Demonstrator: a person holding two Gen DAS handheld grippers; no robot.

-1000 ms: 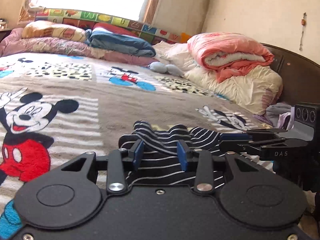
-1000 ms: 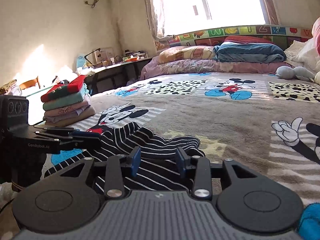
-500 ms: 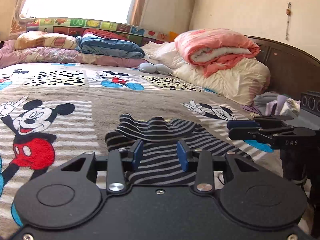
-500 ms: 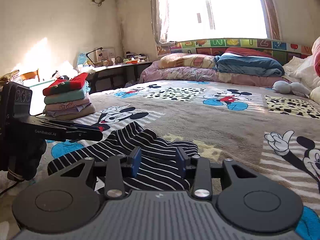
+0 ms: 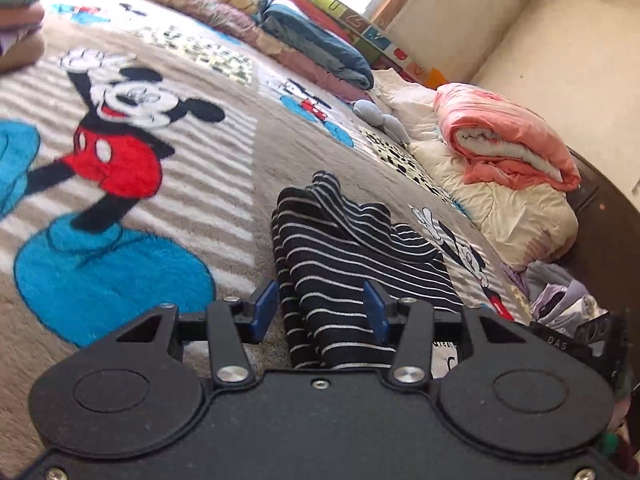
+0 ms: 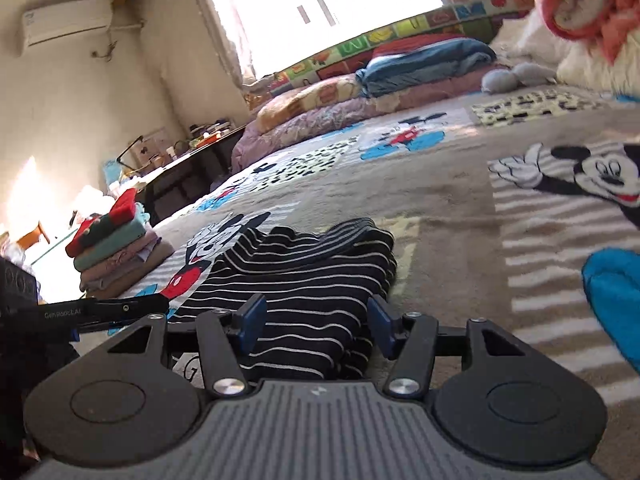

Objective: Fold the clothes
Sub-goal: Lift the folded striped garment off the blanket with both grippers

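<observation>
Jaws of left gripper (image 5: 320, 314) and right gripper (image 6: 314, 326) just opened wider than a second ago, pads clear of striped garment (image 5: 344, 256) lying between, both views rolled.

The striped garment (image 5: 344, 248) lies on the bed blanket (image 5: 240, 184), folded clothes stack (image 6: 116, 248) to its left.
</observation>
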